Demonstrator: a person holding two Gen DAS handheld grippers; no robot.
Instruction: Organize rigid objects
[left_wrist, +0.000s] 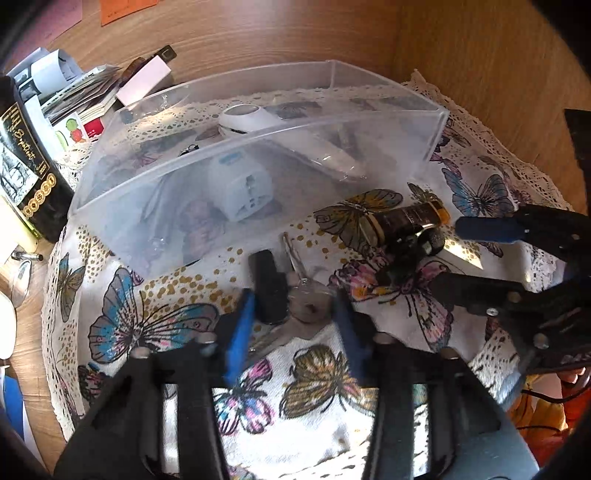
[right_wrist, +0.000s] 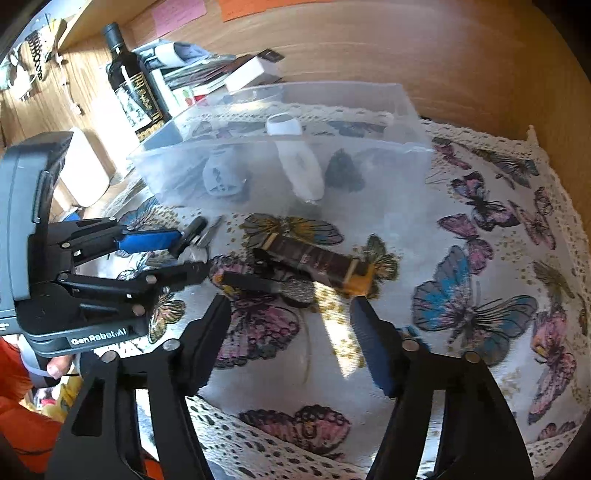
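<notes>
a butterfly-print cloth (left_wrist: 314, 387) covers the wooden desk (left_wrist: 258, 33) in front of you. at its back stands a clear plastic bin (left_wrist: 258, 147) holding a white travel adapter (left_wrist: 242, 192) and a long white device (left_wrist: 255, 118). left of the bin is a dark bottle (right_wrist: 135, 88). on the cloth, near the bin's front wall, lies a brown and gold cylinder (right_wrist: 317, 262) on its side. your left gripper (left_wrist: 295, 317) is spread wide around a black key fob (left_wrist: 269, 288) and keys (left_wrist: 303, 291), not clamping them. your right gripper (right_wrist: 288, 321) is also spread wide, empty, just short of the cylinder.
</notes>
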